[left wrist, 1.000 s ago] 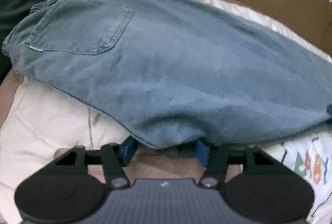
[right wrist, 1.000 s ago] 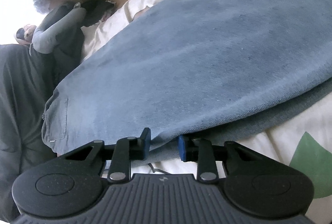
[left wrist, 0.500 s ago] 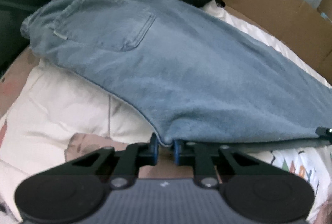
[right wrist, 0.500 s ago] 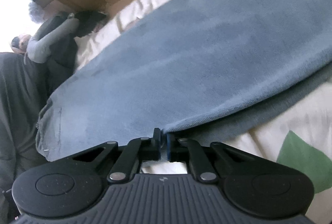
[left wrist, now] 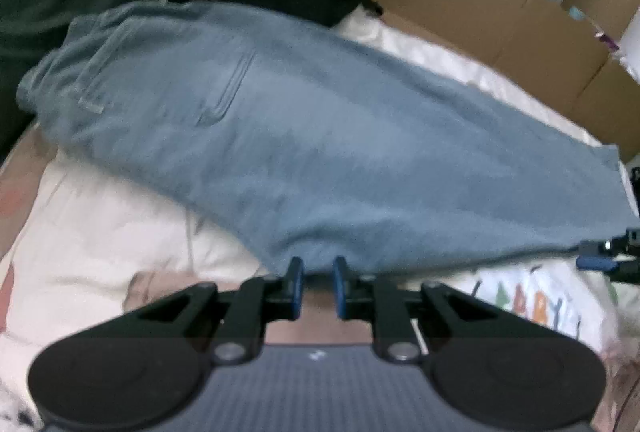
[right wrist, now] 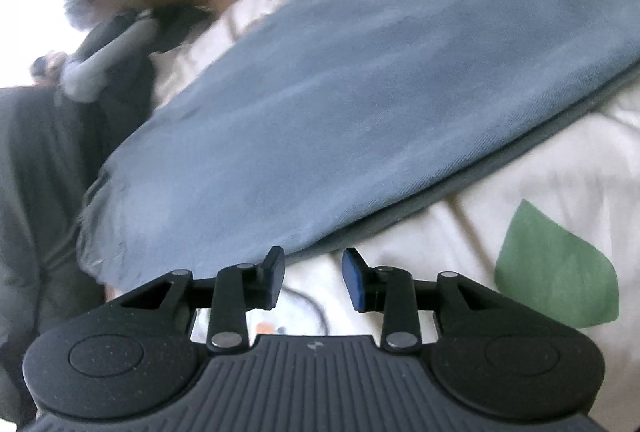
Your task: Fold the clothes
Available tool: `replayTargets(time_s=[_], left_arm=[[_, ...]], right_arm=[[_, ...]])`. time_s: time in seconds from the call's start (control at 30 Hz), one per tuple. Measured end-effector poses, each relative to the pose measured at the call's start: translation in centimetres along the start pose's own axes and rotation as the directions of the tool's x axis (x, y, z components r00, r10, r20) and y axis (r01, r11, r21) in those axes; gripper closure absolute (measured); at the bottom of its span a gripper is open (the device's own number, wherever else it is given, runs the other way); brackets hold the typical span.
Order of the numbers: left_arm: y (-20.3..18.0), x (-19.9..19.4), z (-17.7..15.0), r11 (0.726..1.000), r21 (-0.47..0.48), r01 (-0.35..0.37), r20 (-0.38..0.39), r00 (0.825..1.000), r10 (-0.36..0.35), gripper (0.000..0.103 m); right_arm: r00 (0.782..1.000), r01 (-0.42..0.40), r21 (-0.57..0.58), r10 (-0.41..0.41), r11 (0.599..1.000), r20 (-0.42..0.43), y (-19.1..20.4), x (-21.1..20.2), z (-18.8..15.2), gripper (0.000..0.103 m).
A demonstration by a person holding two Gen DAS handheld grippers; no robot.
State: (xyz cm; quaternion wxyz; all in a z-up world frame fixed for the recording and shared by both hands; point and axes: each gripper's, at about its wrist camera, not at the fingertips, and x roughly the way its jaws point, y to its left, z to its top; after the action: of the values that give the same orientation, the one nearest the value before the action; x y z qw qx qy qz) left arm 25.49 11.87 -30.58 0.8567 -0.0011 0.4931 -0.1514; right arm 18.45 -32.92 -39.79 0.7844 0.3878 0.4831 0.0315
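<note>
left gripper (left wrist: 317, 274): pinching jeans (left wrist: 340, 152) edge | right gripper (right wrist: 314, 272): opening, nothing between pads

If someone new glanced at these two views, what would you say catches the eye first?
The blue jeans dominate, stretched across a cream quilt with brown cardboard boxes behind them. At the bottom of the left view, the left claw sits nearly closed at the jeans' near edge, seemingly pinching it. In the right view, the right claw is opening, with only quilt between its pads, beside a green leaf print.
</note>
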Motion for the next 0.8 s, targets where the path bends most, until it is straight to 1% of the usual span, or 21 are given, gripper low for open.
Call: replayTargets(time_s=[0.07, 0.1, 0.2, 0.27, 0.37, 0.43, 0.5, 0.57, 0.6, 0.63, 0.67, 0.73, 0.8], left_arm=[[-0.7, 0.6, 0.8, 1.0, 0.012, 0.011, 0.017, 1.0, -0.011, 0.088], [-1.0, 0.9, 1.2, 1.0, 0.018, 0.016, 0.024, 1.0, -0.017, 0.088], [-1.5, 2.4, 1.7, 1.0, 0.027, 0.013, 0.033, 0.999, -0.014, 0.088], [-1.8, 3.1, 1.5, 0.999, 0.032, 0.011, 0.03, 0.999, -0.012, 0.088], [-1.9, 4.2, 0.7, 0.999, 0.036, 0.007, 0.003, 1.0, -0.007, 0.088], [-2.0, 4.9, 0.1, 0.998, 0.057, -0.003, -0.015, 1.0, 0.004, 0.088], [-2.0, 5.3, -0.4, 0.997, 0.078, -0.007, -0.032, 0.999, 0.009, 0.088], [-1.8, 5.7, -0.9, 0.996, 0.091, -0.012, -0.051, 0.999, 0.016, 0.093], [-1.5, 5.8, -1.1, 0.996, 0.086, -0.017, -0.064, 0.998, 0.022, 0.098], [-1.1, 6.0, -1.2, 0.997, 0.081, -0.02, -0.075, 0.997, 0.026, 0.1], [-0.8, 5.9, -1.2, 0.997, 0.07, -0.017, -0.081, 0.996, 0.023, 0.1], [-0.4, 5.6, -1.1, 0.998, 0.054, -0.016, -0.092, 0.996, 0.021, 0.1], [-0.2, 4.6, -0.9, 1.0, 0.021, -0.016, -0.076, 0.997, 0.017, 0.1]], right_arm=[[0.999, -0.017, -0.047, 0.018, 0.999, 0.027, 0.6, -0.7, -0.1, 0.067], [0.999, -0.011, -0.062, 0.013, 0.998, 0.035, 0.8, -0.7, 0.0, 0.067], [0.997, 0.04, -0.11, -0.033, 0.993, 0.065, 1.4, -0.4, 0.5, 0.067], [0.994, 0.073, -0.144, -0.061, 0.987, 0.086, 1.7, -0.2, 0.9, 0.067], [0.989, 0.117, -0.178, -0.098, 0.977, 0.111, 2.1, 0.1, 1.5, 0.067], [0.984, 0.155, -0.213, -0.132, 0.965, 0.117, 2.0, 0.5, 1.5, 0.067], [0.979, 0.188, -0.237, -0.164, 0.953, 0.118, 1.8, 1.1, 1.3, 0.07], [0.975, 0.211, -0.259, -0.184, 0.942, 0.126, 1.7, 1.5, 0.9, 0.076], [0.972, 0.226, -0.274, -0.198, 0.935, 0.128, 1.7, 1.6, 0.7, 0.077], [0.968, 0.244, -0.29, -0.216, 0.925, 0.128, 1.7, 1.7, 0.6, 0.083], [0.964, 0.26, -0.297, -0.231, 0.919, 0.129, 1.6, 1.6, 0.4, 0.089], [0.958, 0.284, -0.295, -0.256, 0.912, 0.13, 1.1, 1.3, 0.1, 0.09], [0.954, 0.298, -0.275, -0.273, 0.914, 0.128, 0.6, 0.7, 0.1, 0.09]])
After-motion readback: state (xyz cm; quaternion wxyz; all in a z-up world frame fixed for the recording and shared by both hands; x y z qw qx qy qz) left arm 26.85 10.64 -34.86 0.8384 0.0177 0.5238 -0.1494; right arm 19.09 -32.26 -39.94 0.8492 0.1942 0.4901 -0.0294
